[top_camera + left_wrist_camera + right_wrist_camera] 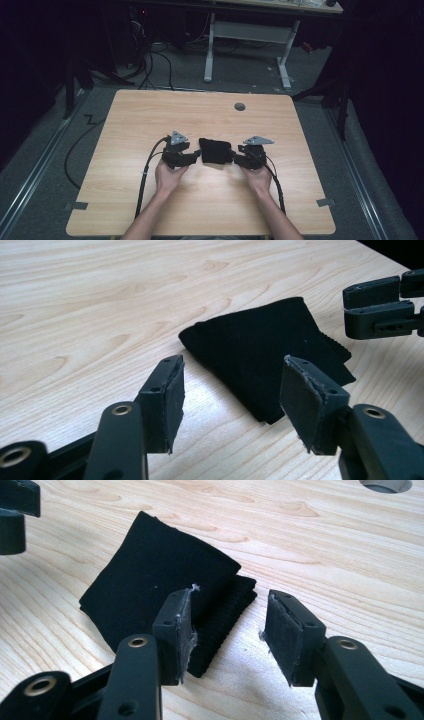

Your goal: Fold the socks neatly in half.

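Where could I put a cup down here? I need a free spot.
Bare wood lies between the cloth and the grommet hole, and along the table left and right edges. It is crowded mid-table, where both grippers flank the cloth.

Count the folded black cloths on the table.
1. The black cloth lies folded mid-table, between the left claw and the right claw, both open; more could hide beneath it.

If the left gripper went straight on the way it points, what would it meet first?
Most likely the folded black cloth lying just ahead of the open left gripper; the right gripper lies beyond.
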